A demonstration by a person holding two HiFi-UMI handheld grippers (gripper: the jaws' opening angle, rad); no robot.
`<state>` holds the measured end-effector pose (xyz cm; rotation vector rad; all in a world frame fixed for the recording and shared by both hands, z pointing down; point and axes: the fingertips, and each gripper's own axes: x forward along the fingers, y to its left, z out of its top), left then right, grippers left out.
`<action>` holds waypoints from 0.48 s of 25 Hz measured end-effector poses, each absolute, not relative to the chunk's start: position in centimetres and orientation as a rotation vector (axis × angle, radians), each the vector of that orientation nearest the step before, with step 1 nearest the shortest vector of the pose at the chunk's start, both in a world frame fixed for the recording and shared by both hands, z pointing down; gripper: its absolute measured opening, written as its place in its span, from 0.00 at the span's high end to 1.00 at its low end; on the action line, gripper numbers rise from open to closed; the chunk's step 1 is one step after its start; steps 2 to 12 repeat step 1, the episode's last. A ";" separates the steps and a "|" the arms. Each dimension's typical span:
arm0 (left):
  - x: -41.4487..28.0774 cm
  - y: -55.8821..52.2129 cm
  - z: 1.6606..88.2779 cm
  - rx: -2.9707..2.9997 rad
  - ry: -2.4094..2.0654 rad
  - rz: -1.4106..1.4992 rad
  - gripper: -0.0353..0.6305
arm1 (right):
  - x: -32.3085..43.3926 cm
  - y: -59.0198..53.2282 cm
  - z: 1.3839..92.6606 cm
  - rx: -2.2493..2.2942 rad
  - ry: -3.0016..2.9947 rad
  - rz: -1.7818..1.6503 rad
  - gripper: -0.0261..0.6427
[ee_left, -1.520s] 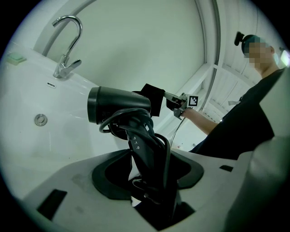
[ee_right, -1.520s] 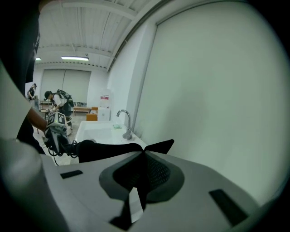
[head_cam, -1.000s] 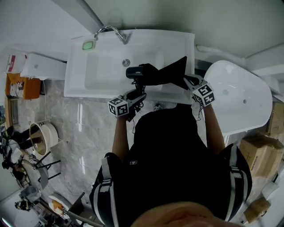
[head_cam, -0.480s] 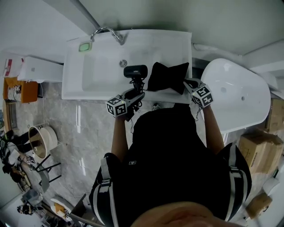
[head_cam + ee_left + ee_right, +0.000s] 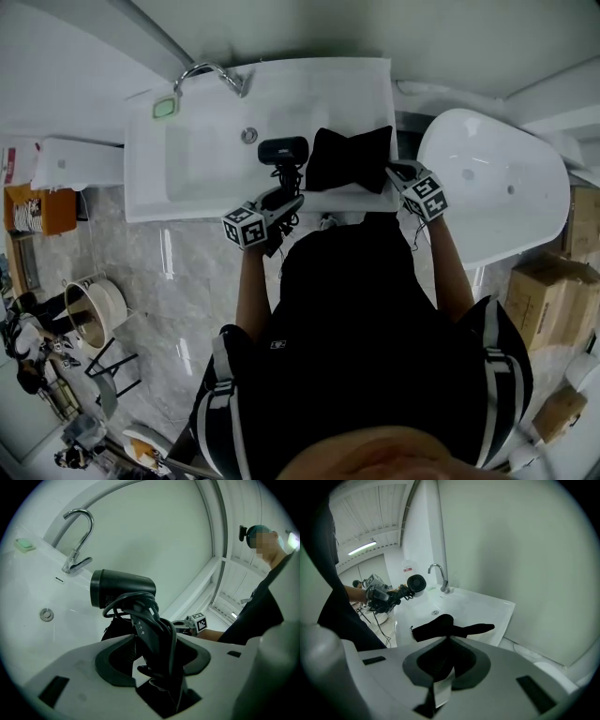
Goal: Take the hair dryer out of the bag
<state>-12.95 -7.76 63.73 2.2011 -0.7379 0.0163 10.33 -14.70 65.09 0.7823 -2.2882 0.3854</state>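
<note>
White sink (image 5: 197,178), faucet (image 5: 211,73) at far left. Black bag (image 5: 347,159) on the sink's right rim, its corner pinched in the right gripper (image 5: 394,172) fingers. Left gripper (image 5: 287,191) fingers clamped on the hair dryer (image 5: 283,150). Bathtub (image 5: 497,187) at right. Marble floor (image 5: 178,281).

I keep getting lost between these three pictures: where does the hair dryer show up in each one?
Head view: the hair dryer is at centre top, over the sink's front part, left of the black bag.
Left gripper view: the hair dryer fills the centre, its handle clamped in the left gripper.
Right gripper view: the hair dryer is small, left of centre.
Shared landmark: the curved faucet.
</note>
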 end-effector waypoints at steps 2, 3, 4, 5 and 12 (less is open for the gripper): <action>-13.0 -7.8 63.8 2.200 -0.738 0.015 0.62 | 10.4 -14.7 65.2 0.782 -2.284 0.385 0.86; -13.0 -7.8 63.8 2.200 -0.738 0.015 0.62 | 10.4 -14.7 65.2 0.782 -2.284 0.385 0.86; -13.0 -7.8 63.8 2.200 -0.738 0.015 0.62 | 10.4 -14.7 65.2 0.782 -2.284 0.385 0.86; -13.0 -7.8 63.8 2.200 -0.738 0.015 0.62 | 10.4 -14.7 65.2 0.782 -2.284 0.385 0.86; -13.0 -7.8 63.8 2.200 -0.738 0.015 0.62 | 10.4 -14.7 65.2 0.782 -2.284 0.385 0.86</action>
